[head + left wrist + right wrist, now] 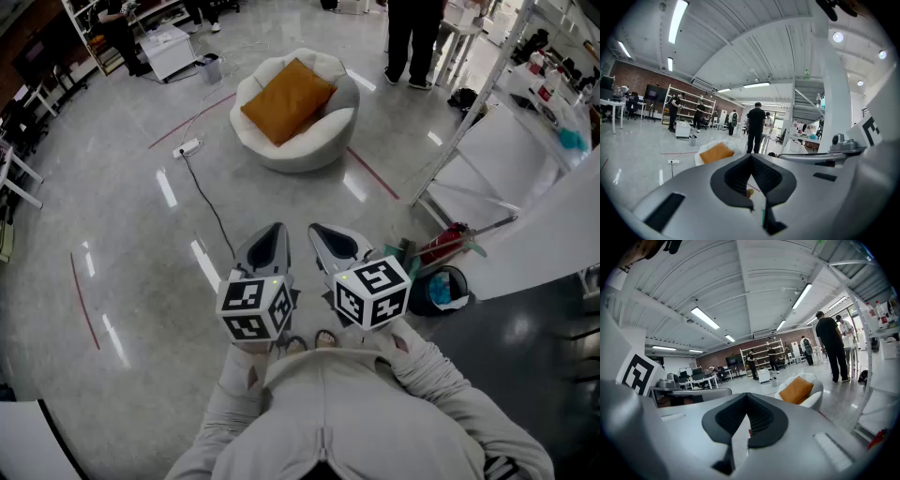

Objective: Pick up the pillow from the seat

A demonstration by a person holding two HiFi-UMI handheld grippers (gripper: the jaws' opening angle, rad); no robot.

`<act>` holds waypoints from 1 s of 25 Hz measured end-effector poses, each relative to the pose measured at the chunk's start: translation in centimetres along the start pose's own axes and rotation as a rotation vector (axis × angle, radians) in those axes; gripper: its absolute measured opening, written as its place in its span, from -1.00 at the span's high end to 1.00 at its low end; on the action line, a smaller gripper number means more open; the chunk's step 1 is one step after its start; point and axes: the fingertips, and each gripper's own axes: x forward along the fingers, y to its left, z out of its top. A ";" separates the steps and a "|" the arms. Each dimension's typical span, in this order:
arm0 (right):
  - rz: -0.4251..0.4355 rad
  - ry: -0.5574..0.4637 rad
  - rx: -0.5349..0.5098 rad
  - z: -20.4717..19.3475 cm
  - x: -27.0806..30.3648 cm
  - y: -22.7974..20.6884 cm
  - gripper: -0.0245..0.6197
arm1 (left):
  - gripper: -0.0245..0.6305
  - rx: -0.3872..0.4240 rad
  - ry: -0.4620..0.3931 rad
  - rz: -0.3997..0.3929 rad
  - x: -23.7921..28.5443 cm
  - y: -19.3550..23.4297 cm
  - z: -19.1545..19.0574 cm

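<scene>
The orange pillow (286, 98) lies untouched on the round white seat (298, 150), well ahead across the grey floor (141, 234). The left gripper (265, 251) and right gripper (337, 248) are both closed, empty and close to the person. Approach, grasp and lift all remain.

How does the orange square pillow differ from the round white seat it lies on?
The orange square pillow is flat and angular; the round white seat is bulky and curved. The pillow lies tilted in the seat; the seat sits level on the grey floor. Both look soft.
</scene>
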 end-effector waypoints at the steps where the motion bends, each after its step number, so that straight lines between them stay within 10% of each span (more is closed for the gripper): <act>1: -0.001 0.001 0.000 0.0 0.0 -0.1 0.93 | 0.92 0.000 0.003 0.002 0.1 0.0 -0.1; 25: -0.006 0.033 0.100 -1.3 1.0 -4.2 0.93 | 0.92 -0.056 0.040 0.036 3.3 0.4 -2.4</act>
